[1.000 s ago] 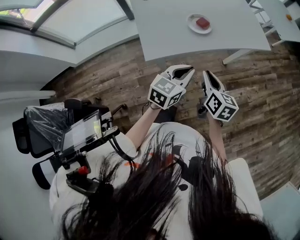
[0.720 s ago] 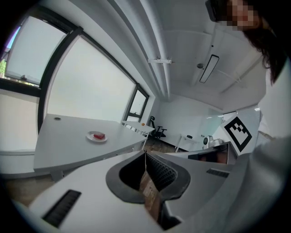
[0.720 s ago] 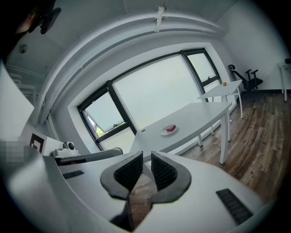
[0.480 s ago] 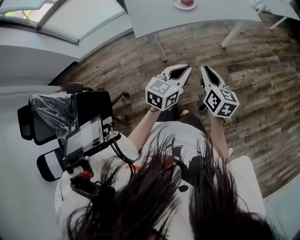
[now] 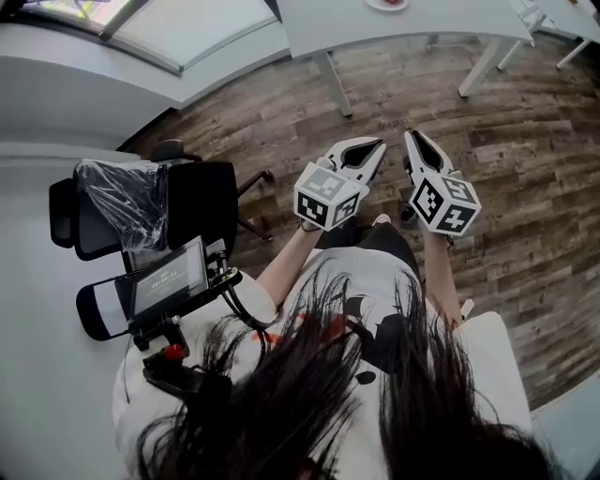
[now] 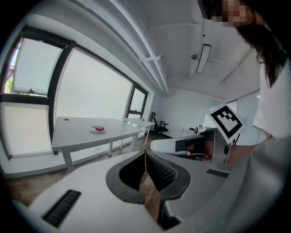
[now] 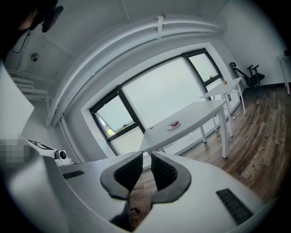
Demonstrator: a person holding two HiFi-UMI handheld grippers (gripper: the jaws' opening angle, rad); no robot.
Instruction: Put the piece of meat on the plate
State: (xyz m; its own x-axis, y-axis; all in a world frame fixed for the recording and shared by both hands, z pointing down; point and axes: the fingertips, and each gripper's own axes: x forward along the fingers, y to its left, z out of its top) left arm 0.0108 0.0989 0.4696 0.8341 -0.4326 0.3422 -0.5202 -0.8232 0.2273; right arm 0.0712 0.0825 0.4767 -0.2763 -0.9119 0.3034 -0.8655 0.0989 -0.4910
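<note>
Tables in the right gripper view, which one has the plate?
The nearer, longer table, with the plate and red meat on it; the farther table bears only a small orange thing.

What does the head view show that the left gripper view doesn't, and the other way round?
Only the head view: the black office chair, the plastic wrap beside it and the screen device next to the person.
Only the left gripper view: the ceiling lamp and a far office chair; the red piece of meat reads plainly only here.
Both: the white table, the plate on it (cut by the head view's top edge), the wood floor, the left tool and right tool.
</note>
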